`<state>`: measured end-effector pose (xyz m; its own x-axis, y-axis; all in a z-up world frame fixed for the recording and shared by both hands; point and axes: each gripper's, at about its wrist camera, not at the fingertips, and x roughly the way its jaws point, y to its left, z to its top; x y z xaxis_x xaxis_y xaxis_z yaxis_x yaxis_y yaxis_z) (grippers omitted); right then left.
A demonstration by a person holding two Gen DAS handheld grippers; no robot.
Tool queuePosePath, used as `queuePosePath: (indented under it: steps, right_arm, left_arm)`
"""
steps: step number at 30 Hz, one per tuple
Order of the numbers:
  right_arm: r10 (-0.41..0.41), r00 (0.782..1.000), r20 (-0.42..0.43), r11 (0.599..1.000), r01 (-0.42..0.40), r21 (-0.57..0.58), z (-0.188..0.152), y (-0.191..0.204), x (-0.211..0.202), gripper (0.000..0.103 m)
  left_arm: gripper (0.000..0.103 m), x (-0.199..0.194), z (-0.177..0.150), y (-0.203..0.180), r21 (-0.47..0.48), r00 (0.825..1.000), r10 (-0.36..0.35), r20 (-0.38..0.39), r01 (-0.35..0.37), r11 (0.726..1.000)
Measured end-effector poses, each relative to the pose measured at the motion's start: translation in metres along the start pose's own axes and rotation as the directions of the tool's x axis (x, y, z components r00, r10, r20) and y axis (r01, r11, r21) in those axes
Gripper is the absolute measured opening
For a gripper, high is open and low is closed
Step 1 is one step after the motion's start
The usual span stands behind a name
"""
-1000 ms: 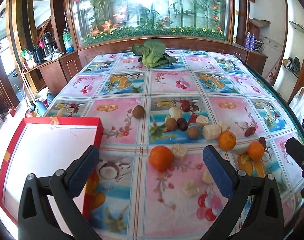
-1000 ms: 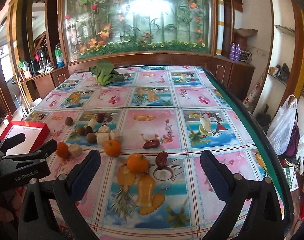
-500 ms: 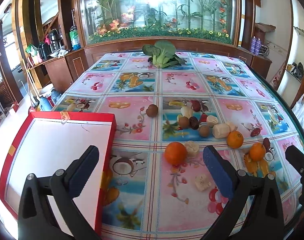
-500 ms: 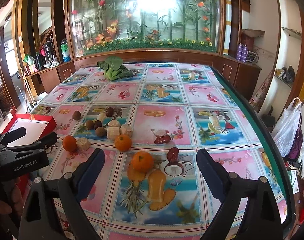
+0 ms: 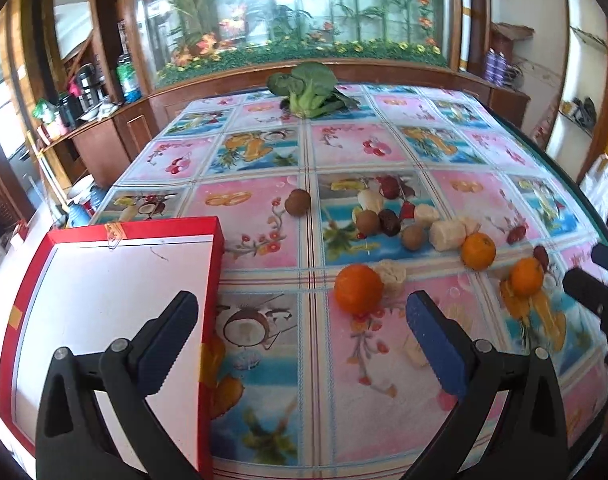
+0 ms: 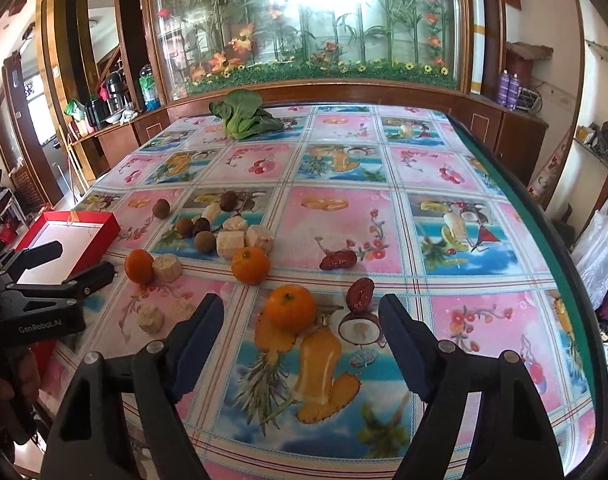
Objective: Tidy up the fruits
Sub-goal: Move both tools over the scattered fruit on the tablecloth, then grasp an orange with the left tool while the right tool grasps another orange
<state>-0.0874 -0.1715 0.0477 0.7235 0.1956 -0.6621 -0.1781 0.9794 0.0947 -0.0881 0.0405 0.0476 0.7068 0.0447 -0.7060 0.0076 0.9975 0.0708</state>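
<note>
Orange fruit near the desk's right front edge now lies ahead between our right claw whose jaws are narrowing though not touching, while our left claw hangs wide and empty by the red box, so a pick looks imminent

Box left of fruits; greens behind (far edge).

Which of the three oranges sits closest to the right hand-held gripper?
The orange lying on the printed pineapple picture, just ahead of the closing, empty right hand-held gripper; the other two lie farther left.
</note>
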Motion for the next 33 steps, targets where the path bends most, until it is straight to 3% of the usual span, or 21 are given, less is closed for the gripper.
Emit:
queuePosePath:
  steps: [4, 8, 11, 15, 18, 20, 22, 24, 27, 31, 33]
  right_arm:
    - [0.075, 0.996, -0.04, 0.997, -0.074, 0.029, -0.001, -0.003, 0.011, 0.061]
    - [0.133, 0.99, -0.05, 0.991, -0.131, 0.038, 0.002, 0.002, 0.022, 0.06]
    - [0.115, 0.991, -0.062, 0.993, -0.113, 0.032, 0.005, 0.005, 0.032, 0.06]
    - [0.113, 0.99, -0.089, 0.993, -0.111, 0.03, 0.003, 0.004, 0.045, 0.06]
    - [0.119, 0.985, -0.127, 0.992, -0.114, 0.044, 0.001, 0.001, 0.054, 0.059]
    - [0.136, 0.98, -0.142, 0.99, -0.13, 0.056, 0.0, -0.001, 0.057, 0.054]
    - [0.148, 0.979, -0.142, 0.988, -0.14, 0.064, 0.0, -0.002, 0.059, 0.053]
    - [0.154, 0.978, -0.14, 0.987, -0.146, 0.065, -0.001, -0.003, 0.058, 0.051]
    - [0.157, 0.978, -0.139, 0.987, -0.149, 0.067, -0.001, -0.003, 0.059, 0.05]
    - [0.151, 0.979, -0.138, 0.988, -0.142, 0.068, 0.0, -0.004, 0.059, 0.043]
    - [0.15, 0.979, -0.137, 0.988, -0.142, 0.069, 0.0, -0.004, 0.06, 0.039]
  left_arm:
    - [0.103, 0.001, 0.003, 0.003, 0.023, 1.0, -0.019, -0.005, 0.019, 1.0]
    - [0.103, 0.002, 0.014, -0.003, 0.057, 0.998, -0.064, -0.001, 0.064, 0.996]
    - [0.103, 0.005, 0.023, -0.005, 0.094, 0.998, -0.069, 0.003, 0.068, 0.993]
    - [0.103, 0.012, 0.023, 0.001, 0.098, 0.997, -0.069, -0.03, 0.072, 0.993]
    - [0.103, 0.02, 0.018, -0.001, 0.089, 0.99, -0.118, -0.074, 0.125, 0.988]
    - [0.103, 0.026, 0.018, -0.006, 0.098, 0.988, -0.124, -0.088, 0.133, 0.986]
    - [0.098, 0.031, 0.017, -0.011, 0.115, 0.988, -0.123, -0.096, 0.134, 0.984]
    - [0.085, 0.037, 0.018, -0.012, 0.115, 0.982, -0.144, -0.119, 0.158, 0.981]
    - [0.073, 0.047, 0.016, -0.012, 0.113, 0.976, -0.154, -0.153, 0.172, 0.979]
    - [0.056, 0.057, 0.011, -0.009, 0.085, 0.959, -0.204, -0.198, 0.224, 0.971]
    - [0.049, 0.056, 0.009, -0.013, 0.097, 0.96, -0.204, -0.189, 0.225, 0.969]
